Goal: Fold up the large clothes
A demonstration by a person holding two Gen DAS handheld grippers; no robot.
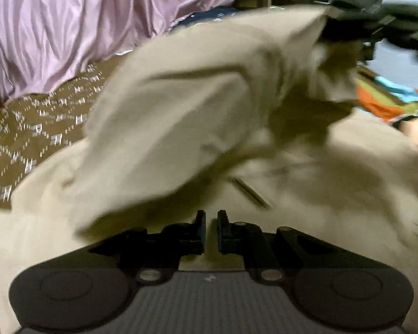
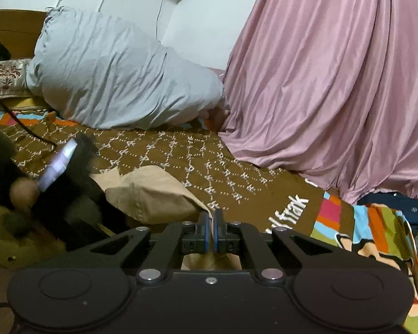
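Note:
A large beige garment (image 1: pixel 181 111) lies spread on a brown patterned bedspread (image 1: pixel 41 128). In the left wrist view one flap of it is lifted up and to the right, where my blurred right gripper (image 1: pixel 331 25) holds its corner. My left gripper (image 1: pixel 211 222) hovers low over the flat part of the cloth, jaws a narrow gap apart with nothing pinched between them. In the right wrist view my right gripper (image 2: pixel 211 220) is shut on a thin edge of the beige garment (image 2: pixel 153 192), which trails off to the left.
A pink satin sheet (image 2: pixel 334 83) hangs at the right. A grey-blue pillow (image 2: pixel 111 69) leans on the white wall. A striped colourful blanket (image 2: pixel 362 228) lies at the bedspread's edge. A person's hand (image 2: pixel 23 192) and a black cable (image 2: pixel 14 117) are at the left.

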